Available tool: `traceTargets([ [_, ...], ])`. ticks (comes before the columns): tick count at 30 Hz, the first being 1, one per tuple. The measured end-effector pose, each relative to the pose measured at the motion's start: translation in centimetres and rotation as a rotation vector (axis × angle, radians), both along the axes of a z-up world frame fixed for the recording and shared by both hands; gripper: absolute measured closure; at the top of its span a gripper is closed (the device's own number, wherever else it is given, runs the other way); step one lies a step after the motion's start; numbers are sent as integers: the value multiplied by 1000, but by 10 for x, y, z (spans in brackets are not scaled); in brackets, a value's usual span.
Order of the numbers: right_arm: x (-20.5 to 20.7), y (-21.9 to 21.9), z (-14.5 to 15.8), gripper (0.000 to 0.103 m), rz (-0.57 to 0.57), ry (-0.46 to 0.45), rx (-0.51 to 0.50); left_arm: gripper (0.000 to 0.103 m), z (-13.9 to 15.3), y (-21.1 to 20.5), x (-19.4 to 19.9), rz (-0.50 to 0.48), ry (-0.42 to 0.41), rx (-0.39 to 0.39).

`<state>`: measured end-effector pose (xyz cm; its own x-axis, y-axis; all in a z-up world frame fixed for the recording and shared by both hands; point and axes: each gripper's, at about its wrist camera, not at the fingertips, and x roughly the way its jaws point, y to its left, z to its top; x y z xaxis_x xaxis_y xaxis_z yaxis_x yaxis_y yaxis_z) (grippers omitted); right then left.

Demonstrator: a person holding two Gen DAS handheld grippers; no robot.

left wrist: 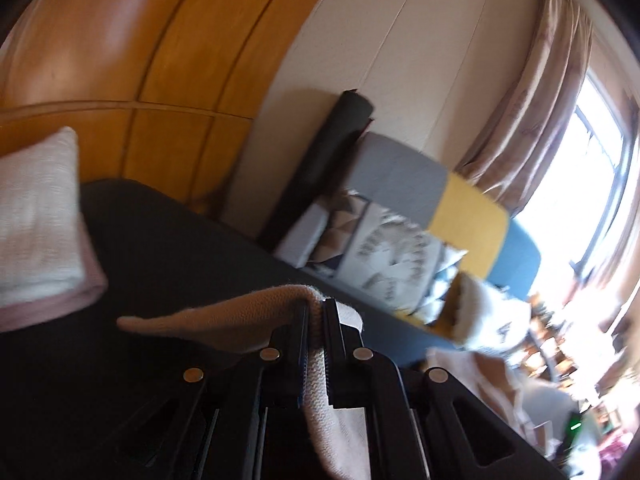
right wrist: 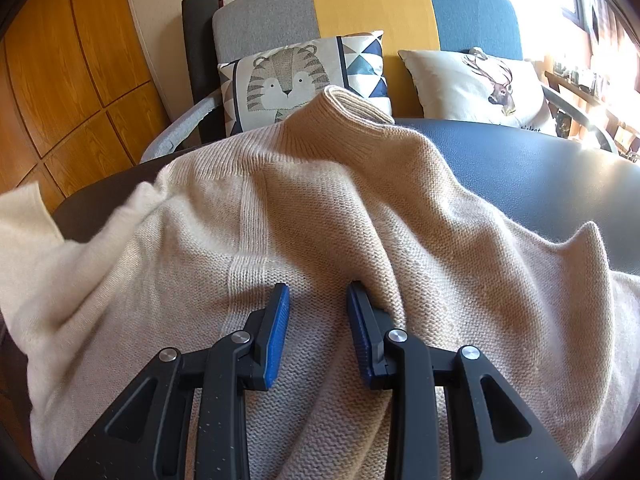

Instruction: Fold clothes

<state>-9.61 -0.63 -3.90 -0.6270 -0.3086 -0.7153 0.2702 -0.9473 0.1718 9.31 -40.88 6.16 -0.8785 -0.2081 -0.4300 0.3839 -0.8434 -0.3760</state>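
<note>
A beige knit sweater (right wrist: 320, 200) lies spread on a dark table (right wrist: 520, 168), its ribbed collar (right wrist: 344, 108) at the far edge. My right gripper (right wrist: 318, 292) rests on the sweater's middle with its blue pads apart. Flat knit lies between them, and a raised fold leans against the right finger. On the left, a part of the sweater (right wrist: 24, 216) is lifted off the table and blurred. In the left wrist view my left gripper (left wrist: 316, 308) is shut on a strip of the beige sweater (left wrist: 240, 320), which hangs from the jaws above the table (left wrist: 160, 248).
Behind the table stands a grey, yellow and blue sofa (right wrist: 372, 4) with a tiger cushion (right wrist: 288, 76) and a deer cushion (right wrist: 480, 84). A black roll (right wrist: 196, 60) leans beside it. A white and pink pillow (left wrist: 40, 220) sits on the table. Wooden panels (right wrist: 60, 80) line the left wall.
</note>
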Motion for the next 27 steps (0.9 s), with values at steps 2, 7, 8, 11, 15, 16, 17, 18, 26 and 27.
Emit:
traceTargets([
  [2, 0, 0, 0, 70, 0, 0, 2, 98, -18, -7, 6, 51, -70, -67],
  [7, 0, -1, 0, 70, 0, 1, 6, 97, -67, -24, 35, 97, -228, -67],
  [8, 0, -1, 0, 70, 0, 1, 7, 96, -76, -28, 40, 93, -250, -30],
  [11, 0, -1, 0, 70, 0, 2, 9, 94, -103, -39, 57, 88, -302, 87],
  [15, 0, -1, 0, 70, 0, 2, 9, 93, -109, -60, 90, 154, -233, 235],
  [16, 0, -1, 0, 70, 0, 2, 9, 93, -108, -64, 97, 173, -210, 251],
  [17, 0, -1, 0, 70, 0, 2, 9, 93, -105, -67, 103, 193, -187, 248],
  [18, 0, -1, 0, 70, 0, 2, 9, 94, -101, -70, 106, 215, -162, 242],
  [26, 0, -2, 0, 70, 0, 3, 13, 93, -60, -98, 84, 331, -124, 153],
  [27, 0, -2, 0, 70, 0, 2, 12, 93, -66, -100, 69, 309, -187, 149],
])
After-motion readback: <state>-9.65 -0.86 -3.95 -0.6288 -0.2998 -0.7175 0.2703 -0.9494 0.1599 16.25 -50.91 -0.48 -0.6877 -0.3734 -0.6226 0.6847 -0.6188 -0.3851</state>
